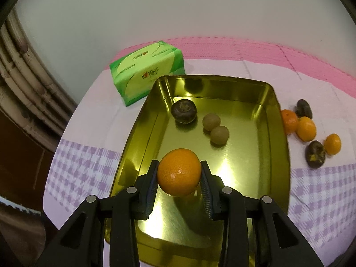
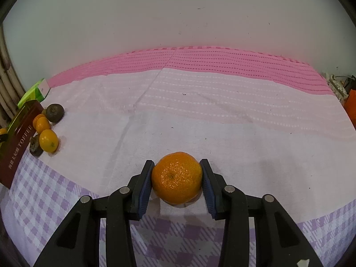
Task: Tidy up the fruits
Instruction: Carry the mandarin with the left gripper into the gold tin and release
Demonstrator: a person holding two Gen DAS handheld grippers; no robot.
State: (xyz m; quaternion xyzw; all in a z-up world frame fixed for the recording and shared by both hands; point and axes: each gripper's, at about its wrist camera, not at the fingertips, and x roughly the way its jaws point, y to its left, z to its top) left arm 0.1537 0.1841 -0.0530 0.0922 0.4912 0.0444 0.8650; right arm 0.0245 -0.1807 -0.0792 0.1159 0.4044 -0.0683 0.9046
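A plain grey-white wall (image 2: pixel 178 11) backs the counter (image 2: pixel 222 111), draped in pink and lilac-checked cloth (image 2: pixel 40 200). Pale bamboo-like poles (image 1: pixel 20 71) stand past its left edge.

Both wrist views close, angled down; probably share loose fruit cluster (image 1: pixel 311 131).

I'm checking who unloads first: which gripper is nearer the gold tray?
Left. The left gripper holds its orange directly over the gold tray. The right gripper holds another orange over the cloth, the tray far to its left.
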